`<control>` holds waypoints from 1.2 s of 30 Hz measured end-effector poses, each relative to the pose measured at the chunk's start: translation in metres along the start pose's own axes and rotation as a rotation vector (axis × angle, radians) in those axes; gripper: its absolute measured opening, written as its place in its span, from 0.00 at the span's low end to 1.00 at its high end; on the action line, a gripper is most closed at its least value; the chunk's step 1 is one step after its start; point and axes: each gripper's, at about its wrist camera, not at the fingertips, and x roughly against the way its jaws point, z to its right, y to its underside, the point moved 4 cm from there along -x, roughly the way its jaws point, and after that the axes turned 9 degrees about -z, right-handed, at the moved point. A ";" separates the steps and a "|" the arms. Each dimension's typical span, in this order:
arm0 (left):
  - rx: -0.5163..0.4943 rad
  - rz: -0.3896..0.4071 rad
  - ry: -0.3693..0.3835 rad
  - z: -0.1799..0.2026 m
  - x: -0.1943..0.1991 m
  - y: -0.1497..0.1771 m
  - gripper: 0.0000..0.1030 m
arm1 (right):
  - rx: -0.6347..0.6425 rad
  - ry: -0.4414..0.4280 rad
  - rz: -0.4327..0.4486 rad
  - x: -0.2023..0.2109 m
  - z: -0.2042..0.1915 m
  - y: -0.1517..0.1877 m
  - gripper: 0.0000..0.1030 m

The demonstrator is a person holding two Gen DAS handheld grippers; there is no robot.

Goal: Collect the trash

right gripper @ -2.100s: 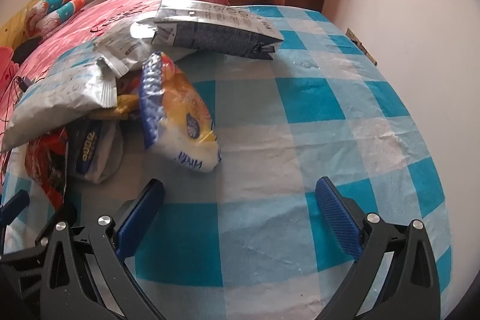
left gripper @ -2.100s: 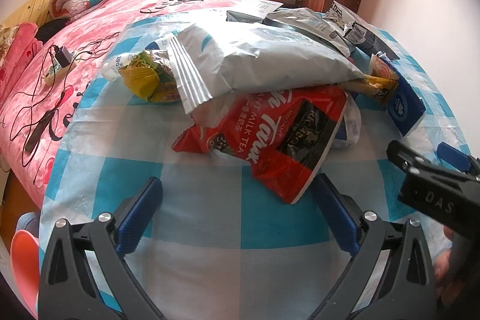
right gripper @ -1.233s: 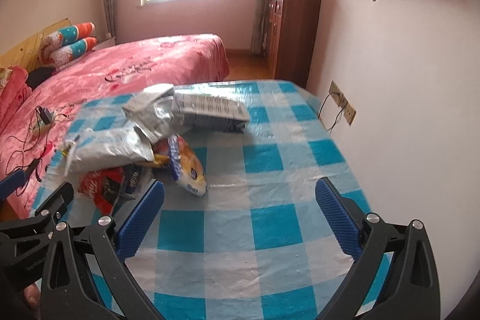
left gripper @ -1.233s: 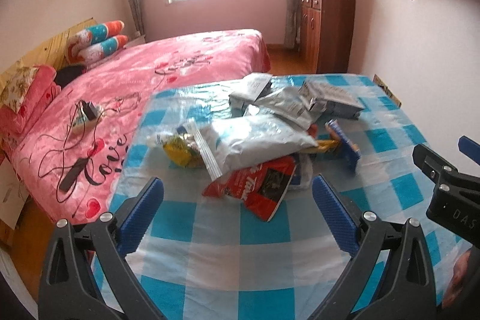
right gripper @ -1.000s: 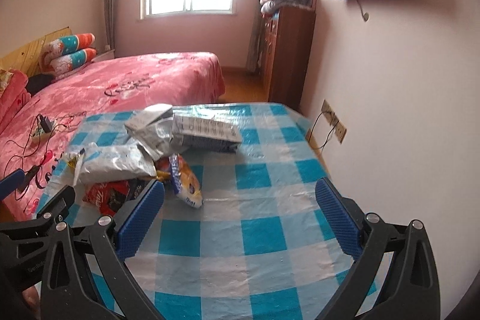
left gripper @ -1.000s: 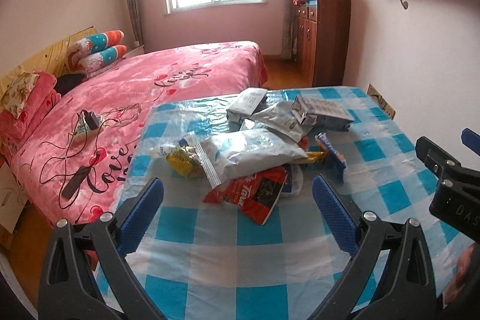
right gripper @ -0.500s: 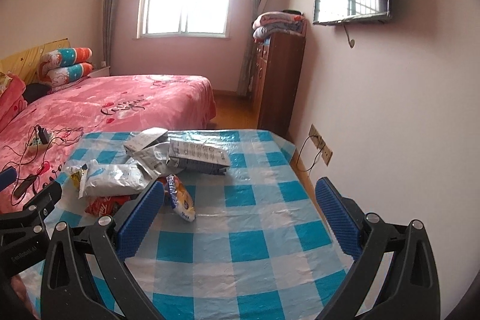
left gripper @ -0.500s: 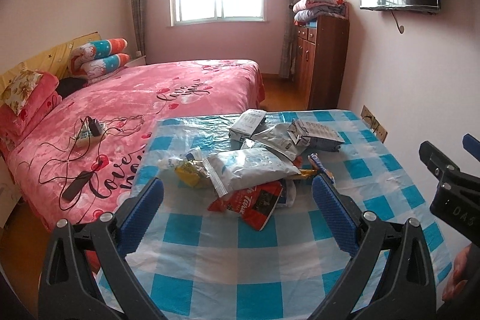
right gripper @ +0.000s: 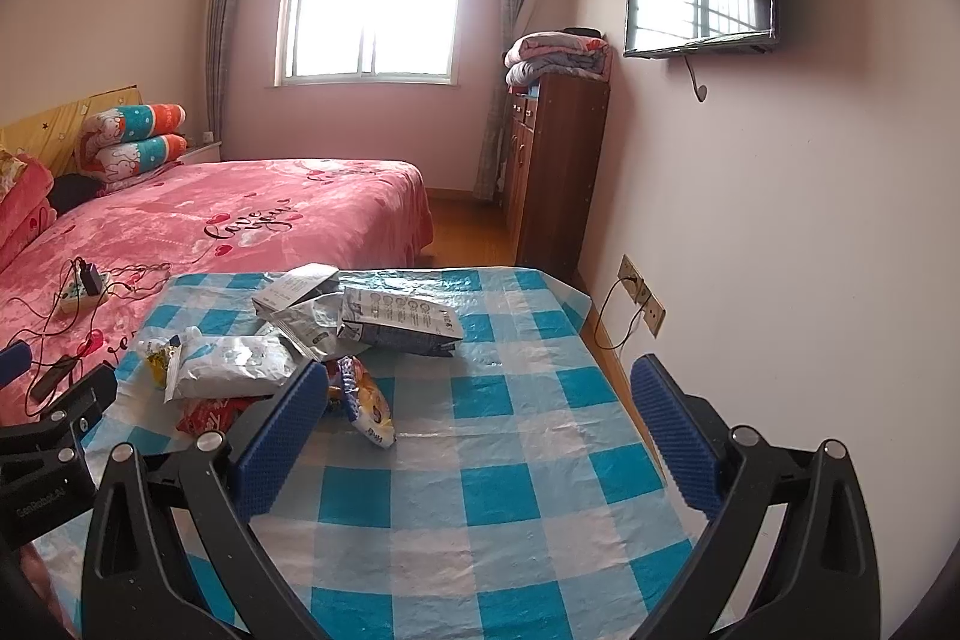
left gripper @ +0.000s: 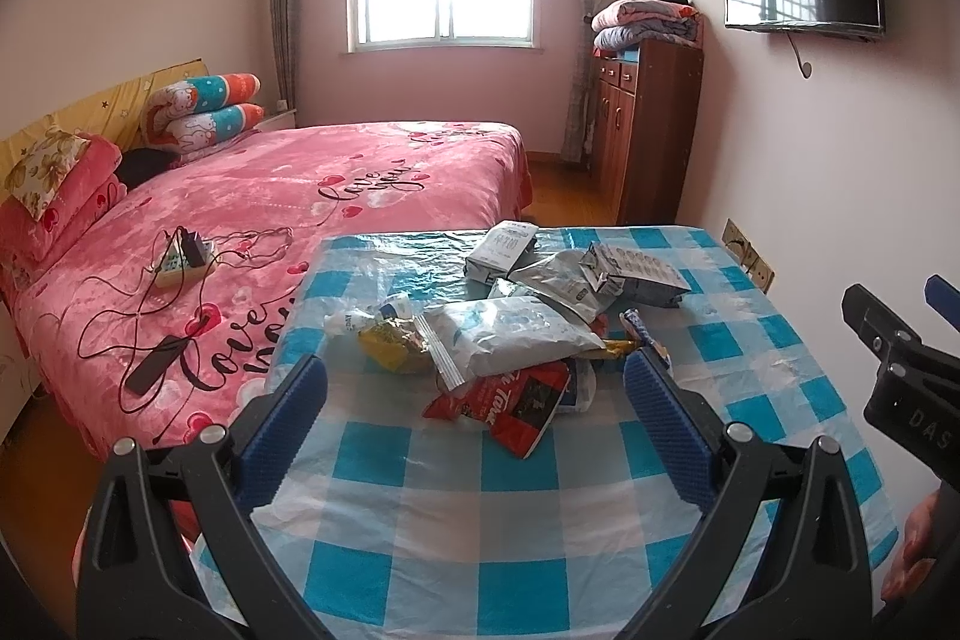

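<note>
Nothing looks collected yet: the trash pile [left gripper: 516, 334] of wrappers lies heaped at the bench's [left gripper: 456, 508] twelve o'clock end, while the left hand-held gripper [left gripper: 474, 400] and right hand-held gripper [right gripper: 480, 409] both hang wide open, empty.

A desk [left gripper: 540, 520] in a blue-and-white checked cloth carries a loose heap of wrappers [left gripper: 516, 328]: a red milk-tea packet [left gripper: 510, 400], silver bags [left gripper: 510, 328], a yellow pack [right gripper: 369, 403].
</note>
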 end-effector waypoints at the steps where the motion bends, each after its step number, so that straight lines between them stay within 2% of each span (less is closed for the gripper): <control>1: 0.001 -0.001 0.001 0.000 0.000 0.000 0.97 | 0.000 0.001 0.001 0.000 0.000 0.000 0.96; 16: -0.001 -0.015 0.022 -0.001 -0.018 0.014 0.97 | 0.013 0.006 -0.037 -0.026 -0.001 0.018 0.96; 27: -0.007 -0.020 0.017 -0.004 -0.036 0.025 0.97 | 0.007 -0.024 -0.086 -0.054 -0.004 0.030 0.96; 36: -0.027 -0.069 0.003 -0.007 -0.061 0.035 0.97 | 0.017 -0.064 -0.143 -0.080 -0.007 0.043 0.96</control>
